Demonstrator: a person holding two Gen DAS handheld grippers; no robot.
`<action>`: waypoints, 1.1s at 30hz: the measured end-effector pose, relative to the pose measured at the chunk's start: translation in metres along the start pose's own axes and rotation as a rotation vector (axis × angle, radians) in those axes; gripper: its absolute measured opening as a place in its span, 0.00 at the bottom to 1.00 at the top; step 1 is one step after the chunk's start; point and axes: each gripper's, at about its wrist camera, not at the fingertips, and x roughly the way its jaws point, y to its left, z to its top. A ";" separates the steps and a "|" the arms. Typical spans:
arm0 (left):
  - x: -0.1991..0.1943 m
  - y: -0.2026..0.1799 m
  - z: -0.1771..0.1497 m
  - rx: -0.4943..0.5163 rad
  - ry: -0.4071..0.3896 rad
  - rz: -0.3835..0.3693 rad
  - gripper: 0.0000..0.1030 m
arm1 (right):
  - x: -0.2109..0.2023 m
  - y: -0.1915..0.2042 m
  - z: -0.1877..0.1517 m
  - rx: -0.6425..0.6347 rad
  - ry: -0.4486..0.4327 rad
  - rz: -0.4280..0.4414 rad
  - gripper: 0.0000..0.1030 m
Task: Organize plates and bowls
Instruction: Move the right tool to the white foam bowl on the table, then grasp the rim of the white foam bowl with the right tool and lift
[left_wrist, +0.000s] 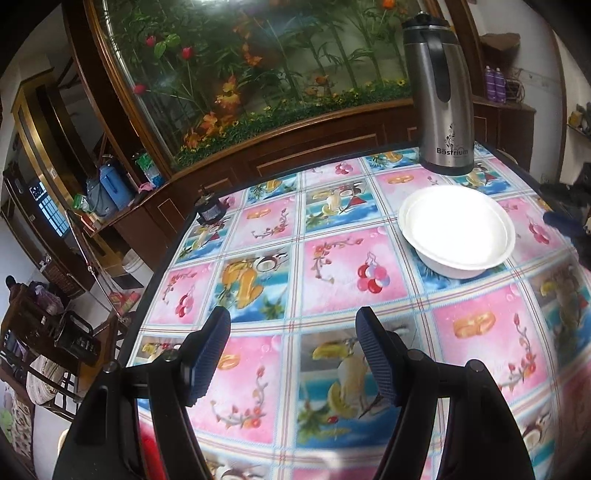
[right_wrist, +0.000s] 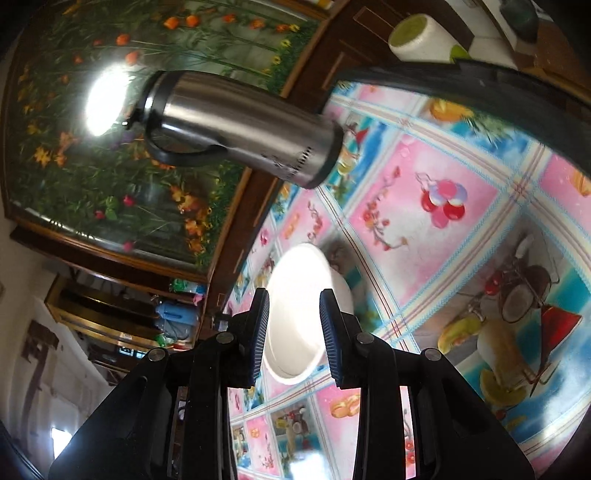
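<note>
The white bowl sat on the table, toward its far right in the left wrist view, just in front of the steel thermos jug. A second rim showed inside it, so it looked like two nested pieces, though the glare made that hard to confirm. The left claw hovered over bare tablecloth with its pads apart, holding nothing, well short of the bowl. The right claw was rolled hard on its side, pads also apart and empty, with the bowl framed between them but not yet touched, as far as one could tell.

The step in hand seemed to be the right claw's approach to the rim. Done well, that meant levelling the wrist first, then sliding one pad inside the wall and one outside before closing. The smooth, glossy wall could slip, so a deep bite mattered. The jug stood near; the lift should stay clear of it.
</note>
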 end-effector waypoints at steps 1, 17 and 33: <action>0.003 -0.002 0.002 -0.005 0.002 -0.001 0.68 | 0.002 -0.003 0.000 0.008 0.007 0.001 0.27; 0.067 -0.029 0.021 -0.157 0.070 -0.028 0.68 | 0.032 -0.010 -0.007 -0.029 0.043 -0.050 0.37; 0.099 -0.025 0.002 -0.244 0.173 -0.110 0.69 | 0.073 0.000 -0.028 -0.226 -0.038 -0.241 0.58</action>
